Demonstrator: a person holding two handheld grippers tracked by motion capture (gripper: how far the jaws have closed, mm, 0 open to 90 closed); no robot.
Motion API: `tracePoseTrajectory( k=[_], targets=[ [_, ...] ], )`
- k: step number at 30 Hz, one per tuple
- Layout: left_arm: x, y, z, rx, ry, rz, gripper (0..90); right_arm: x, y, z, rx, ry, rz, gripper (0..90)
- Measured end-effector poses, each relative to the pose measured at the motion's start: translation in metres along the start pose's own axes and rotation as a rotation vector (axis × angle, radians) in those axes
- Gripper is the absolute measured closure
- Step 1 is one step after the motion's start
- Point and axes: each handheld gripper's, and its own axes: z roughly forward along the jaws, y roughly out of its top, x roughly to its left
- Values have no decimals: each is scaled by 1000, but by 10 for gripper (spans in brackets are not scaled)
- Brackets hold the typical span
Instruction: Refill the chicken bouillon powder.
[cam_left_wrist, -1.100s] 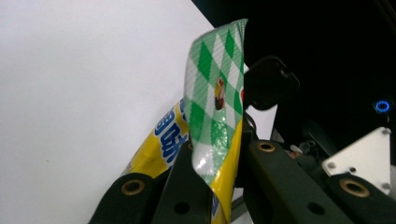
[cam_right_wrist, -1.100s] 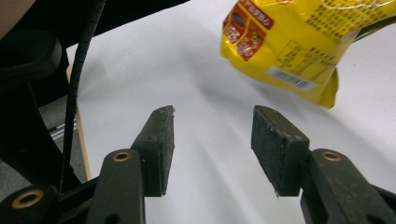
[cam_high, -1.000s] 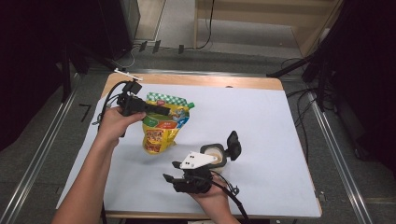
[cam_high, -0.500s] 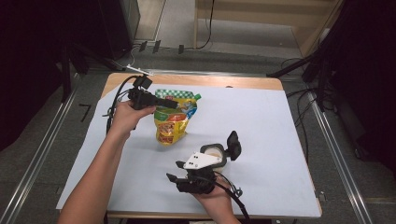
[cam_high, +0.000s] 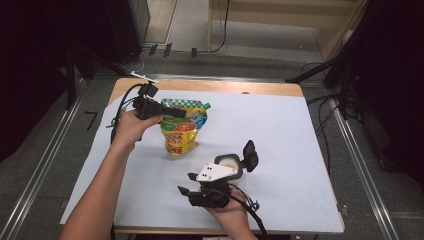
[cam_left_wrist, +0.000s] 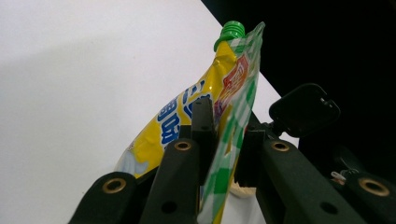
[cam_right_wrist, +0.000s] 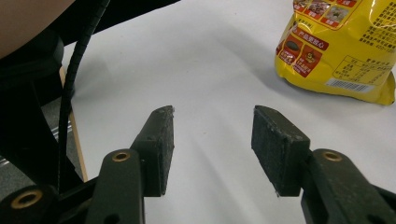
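A yellow spouted pouch (cam_high: 181, 132) with a green cap (cam_left_wrist: 229, 31) stands on the white sheet (cam_high: 280, 130), its base on the sheet. My left gripper (cam_high: 182, 114) reaches in from the left. Its jaws have just been opening and stand open, with the pouch's green-checked top edge (cam_left_wrist: 233, 140) between the pads and a thin dark gap on one side. My right gripper (cam_high: 187, 183) rests low near the front edge, open with nothing between its fingers (cam_right_wrist: 212, 126). The pouch's lower part (cam_right_wrist: 341, 46) lies beyond it to the right.
A small cream container (cam_high: 230, 162) with a raised black flip lid (cam_high: 250, 155) stands beside the right gripper; that lid (cam_left_wrist: 303, 109) also rises behind the pouch. The wooden table edge (cam_high: 250, 87) runs along the back, with metal rails (cam_high: 350, 150) on either side.
The left hand carried the pouch a little back and to the right, and the pouch now stands more upright. The right gripper and the container have stayed put.
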Motion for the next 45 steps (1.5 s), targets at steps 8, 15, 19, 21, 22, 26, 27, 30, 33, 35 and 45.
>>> tracePoseTrajectory(
  k=[8, 15, 19, 21, 22, 26, 27, 30, 33, 35, 45],
  targets=[
    [-9, 0, -3, 0, -20, 26, 734, 1, 0, 0, 0, 10, 0, 502],
    [-12, -1, -9, 3, 15, 28, 678, 1, 0, 0, 1, 8, -2, 502],
    [-15, -2, -12, 3, 30, 36, 640, 1, 0, 0, 3, 9, 0, 502],
    [-16, -3, -13, 6, 40, 39, 627, 1, 0, 1, 3, 11, 0, 502],
    [-16, -3, -14, 9, 41, 42, 627, 1, 0, 1, 1, 14, -2, 502],
    [-16, -5, -19, 13, 49, 36, 611, 1, 1, 0, -5, 16, 1, 503],
    [-16, -6, -20, 13, 50, 31, 607, 1, 1, 0, -6, 16, 0, 503],
    [-16, -10, -24, 10, 63, 19, 593, 1, 2, -1, -6, 17, -1, 503],
    [-15, -15, -27, 13, 69, 16, 585, 0, 3, -2, -8, 13, -3, 503],
    [-14, -18, -29, 10, 74, 11, 581, 0, 3, -3, -8, 15, -2, 503],
    [-11, -26, -39, -7, 83, 3, 540, -1, 4, -3, -4, 15, -9, 502]
  ],
)
